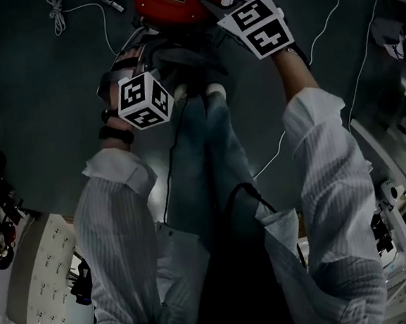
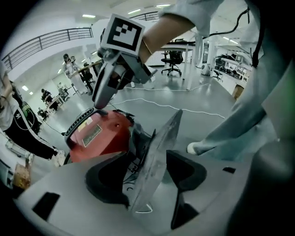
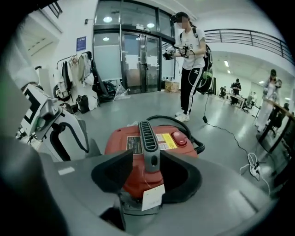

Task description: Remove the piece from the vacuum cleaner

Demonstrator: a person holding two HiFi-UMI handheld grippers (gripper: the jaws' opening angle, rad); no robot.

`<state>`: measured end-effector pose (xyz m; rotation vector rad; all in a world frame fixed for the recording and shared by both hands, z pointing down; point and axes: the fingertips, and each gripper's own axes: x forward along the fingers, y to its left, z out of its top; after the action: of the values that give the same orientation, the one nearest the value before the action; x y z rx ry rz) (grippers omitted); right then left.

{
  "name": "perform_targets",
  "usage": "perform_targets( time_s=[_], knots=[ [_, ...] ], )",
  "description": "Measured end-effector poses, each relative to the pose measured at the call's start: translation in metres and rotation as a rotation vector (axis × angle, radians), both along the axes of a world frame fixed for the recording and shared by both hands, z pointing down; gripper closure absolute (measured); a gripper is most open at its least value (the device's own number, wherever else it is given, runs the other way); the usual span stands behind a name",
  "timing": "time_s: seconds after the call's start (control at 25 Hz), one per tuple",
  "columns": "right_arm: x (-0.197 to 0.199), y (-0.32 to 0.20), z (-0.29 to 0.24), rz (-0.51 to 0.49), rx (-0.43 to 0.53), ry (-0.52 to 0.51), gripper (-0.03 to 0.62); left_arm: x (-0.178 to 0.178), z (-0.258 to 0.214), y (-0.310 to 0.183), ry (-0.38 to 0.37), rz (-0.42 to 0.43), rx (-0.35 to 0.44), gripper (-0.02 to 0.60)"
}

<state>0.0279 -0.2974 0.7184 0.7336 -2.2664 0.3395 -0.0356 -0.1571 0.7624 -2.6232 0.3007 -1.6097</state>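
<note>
The red vacuum cleaner [image 1: 175, 1] [image 2: 99, 133] [image 3: 138, 152] stands on the grey floor in front of my feet. My left gripper [image 2: 146, 152] is open, and a thin grey translucent plate [image 2: 159, 152] stands edge-on between its jaws with a gap on each side. My right gripper [image 3: 147, 151] is open with a jaw on each side of the vacuum's ribbed grey handle [image 3: 148, 138]; a white tag [image 3: 153, 197] hangs below. In the head view only the marker cubes show, the left [image 1: 143, 99] and the right [image 1: 258, 24], both beside the vacuum.
A black hose [image 3: 193, 138] curls behind the vacuum. White cables [image 1: 319, 35] [image 3: 230, 133] run over the floor to a power strip [image 3: 253, 168]. A person [image 3: 191, 60] stands a few steps behind the vacuum, with others farther off. My legs [image 1: 208, 143] reach almost to the vacuum.
</note>
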Motion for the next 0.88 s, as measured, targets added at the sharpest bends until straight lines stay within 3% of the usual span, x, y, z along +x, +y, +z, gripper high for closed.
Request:
perform_targets(
  time_s=[0.24, 0.44, 0.6, 0.88],
  knots=[
    [-0.013, -0.020, 0.018, -0.103, 0.011, 0.055, 0.433, -0.003, 0.045, 0.001, -0.129, 0.140, -0.043, 0.328],
    [-0.019, -0.027, 0.029, -0.117, 0.006, 0.071, 0.437, -0.002, 0.066, 0.009, -0.153, 0.159, -0.100, 0.333],
    [-0.019, -0.029, 0.028, -0.115, 0.011, 0.072, 0.439, -0.004, 0.071, 0.015, -0.178, 0.187, -0.112, 0.421],
    [-0.018, -0.028, 0.029, -0.105, 0.000, 0.084, 0.437, -0.005, 0.068, 0.019, -0.212, 0.265, -0.130, 0.474]
  ],
)
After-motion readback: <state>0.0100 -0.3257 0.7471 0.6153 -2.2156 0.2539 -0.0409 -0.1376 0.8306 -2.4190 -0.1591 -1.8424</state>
